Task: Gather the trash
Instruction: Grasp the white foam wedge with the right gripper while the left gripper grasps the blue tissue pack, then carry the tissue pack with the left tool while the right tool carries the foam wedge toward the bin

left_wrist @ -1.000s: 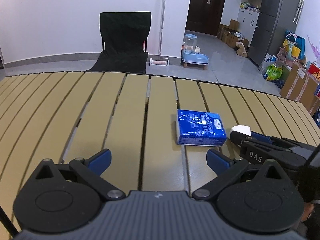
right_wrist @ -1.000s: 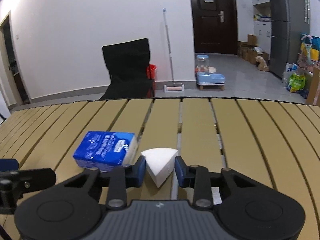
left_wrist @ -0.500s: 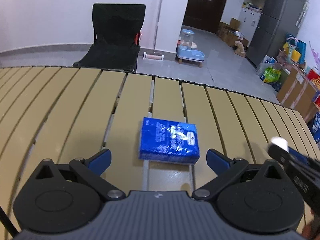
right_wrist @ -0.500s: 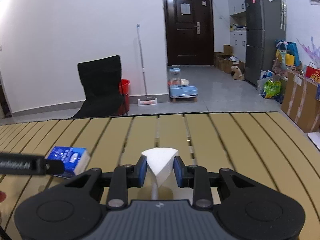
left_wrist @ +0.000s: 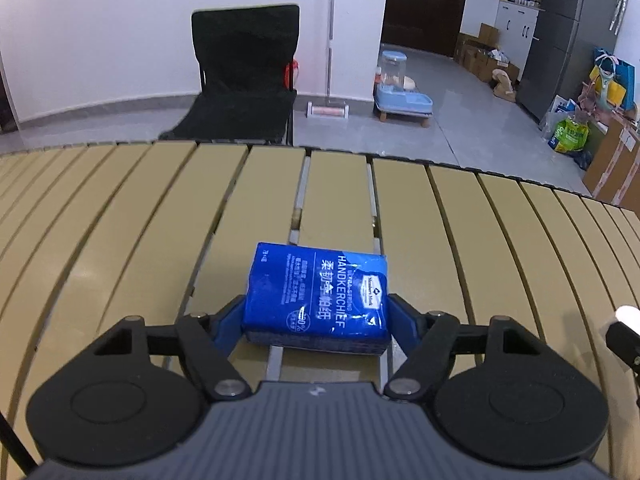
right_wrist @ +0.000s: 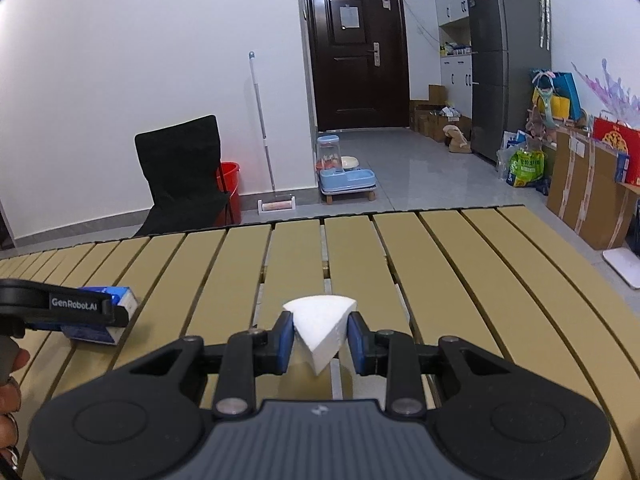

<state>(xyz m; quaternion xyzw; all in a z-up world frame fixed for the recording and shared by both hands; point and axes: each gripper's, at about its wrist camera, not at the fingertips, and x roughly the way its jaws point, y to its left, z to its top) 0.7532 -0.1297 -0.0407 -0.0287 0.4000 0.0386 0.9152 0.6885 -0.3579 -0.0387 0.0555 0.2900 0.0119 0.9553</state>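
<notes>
Glossy blue tissue pack (left_wrist: 318, 294) squeezed by closing left gripper (left_wrist: 318, 320); right gripper (right_wrist: 319, 340) clamps white foam wedge (right_wrist: 320, 330).

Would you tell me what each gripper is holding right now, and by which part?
The right gripper pinches a white foam wedge by its two flat sides. The left gripper, jaws just closing, clasps the blue tissue pack by its short ends.

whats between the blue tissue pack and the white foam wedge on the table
Only bare tan slats of the table lie between the blue plastic tissue pack and the white foam wedge held in the right gripper, as the right wrist view shows.
</notes>
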